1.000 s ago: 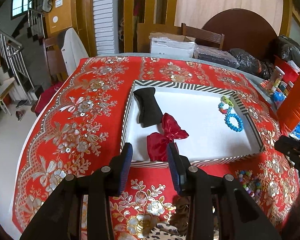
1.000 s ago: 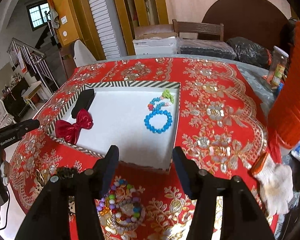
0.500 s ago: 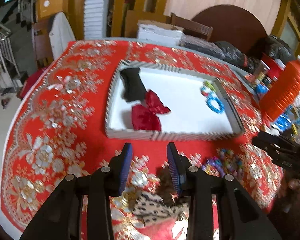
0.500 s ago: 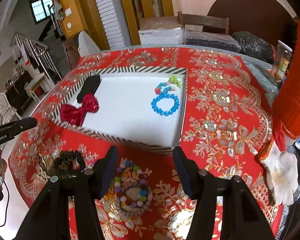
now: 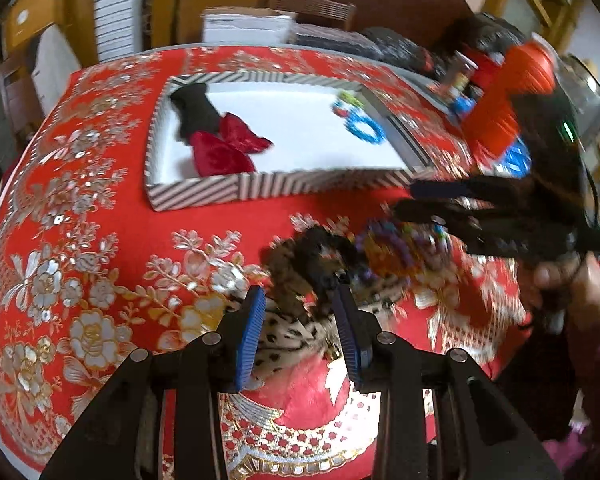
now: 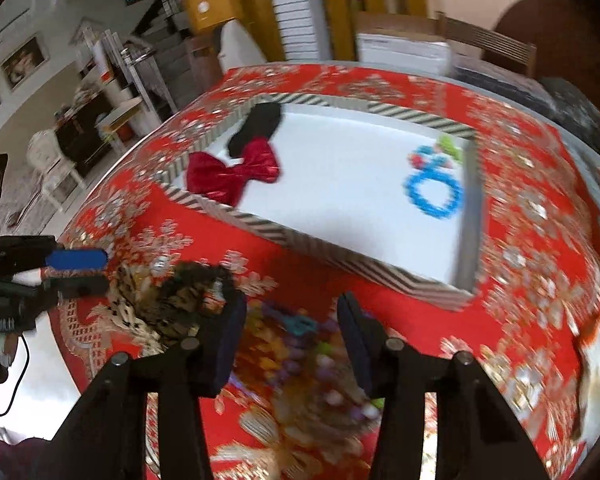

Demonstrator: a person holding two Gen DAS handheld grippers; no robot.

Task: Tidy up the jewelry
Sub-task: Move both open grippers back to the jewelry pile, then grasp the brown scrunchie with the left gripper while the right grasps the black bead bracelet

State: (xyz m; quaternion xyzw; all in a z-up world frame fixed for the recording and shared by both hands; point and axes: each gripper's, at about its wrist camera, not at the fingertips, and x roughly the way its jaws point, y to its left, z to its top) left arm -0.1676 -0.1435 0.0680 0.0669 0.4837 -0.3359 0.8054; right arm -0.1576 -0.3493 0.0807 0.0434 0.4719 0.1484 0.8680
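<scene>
No writing reads through the blur. Your left tongs point(image 5: 300, 328) stand apart over the leopard-print fabric scrunchie point(image 5: 300, 264); your right tongs point(image 6: 290, 340) are closing above the multicoloured bead bracelets point(image 6: 300, 344), gripping nothing.

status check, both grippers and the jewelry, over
Left gripper open above leopard scrunchie. Right gripper closing over bead bracelets, nothing gripped yet. Striped tray unobstructed.

No legible text, label or number anywhere ahead of your fingers, everything blurred by motion.
</scene>
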